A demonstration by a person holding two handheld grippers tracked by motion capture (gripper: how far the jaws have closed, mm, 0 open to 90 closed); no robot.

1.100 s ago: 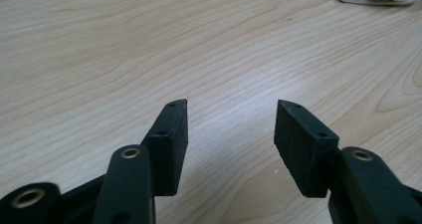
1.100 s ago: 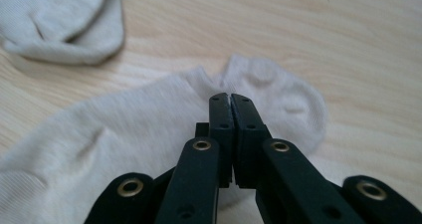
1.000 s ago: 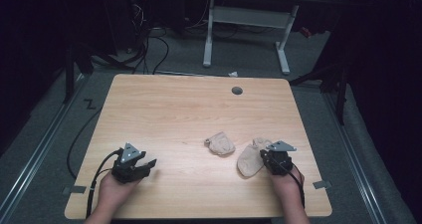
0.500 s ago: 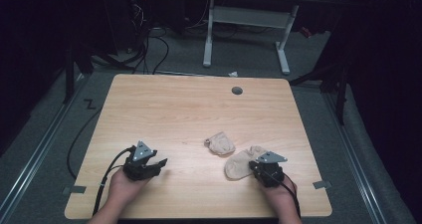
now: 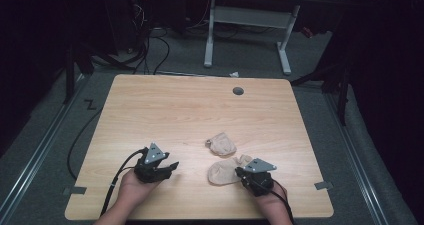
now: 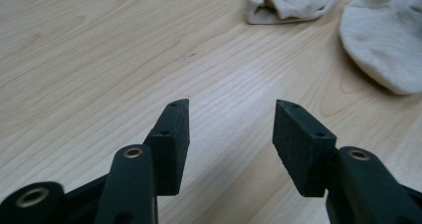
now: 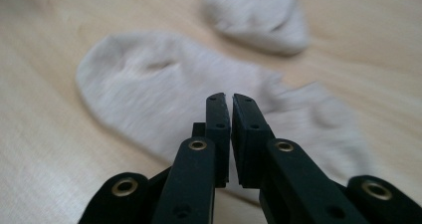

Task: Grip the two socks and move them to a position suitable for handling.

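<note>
Two beige socks lie on the wooden table [image 5: 200,110]. A flat sock [image 5: 222,172] [image 7: 149,84] [image 6: 383,40] lies near the front edge, and a bunched sock [image 5: 221,144] [image 7: 254,15] [image 6: 288,2] sits just beyond it. My right gripper [image 5: 241,173] [image 7: 228,98] hangs over the flat sock's near edge. Its jaws stand almost together, with no fabric showing between them. My left gripper [image 5: 170,168] [image 6: 231,114] is open over bare wood to the left of the socks, with nothing between its jaws.
A round grey cable grommet [image 5: 238,91] sits near the table's far edge. Beyond the table stand a white desk frame [image 5: 250,20] and loose cables [image 5: 150,45] on the floor. Tape marks [image 5: 322,185] sit at the front corners.
Both grippers have moved toward the middle of the table. The flat sock has slid left and toward the front edge along with the right gripper.
</note>
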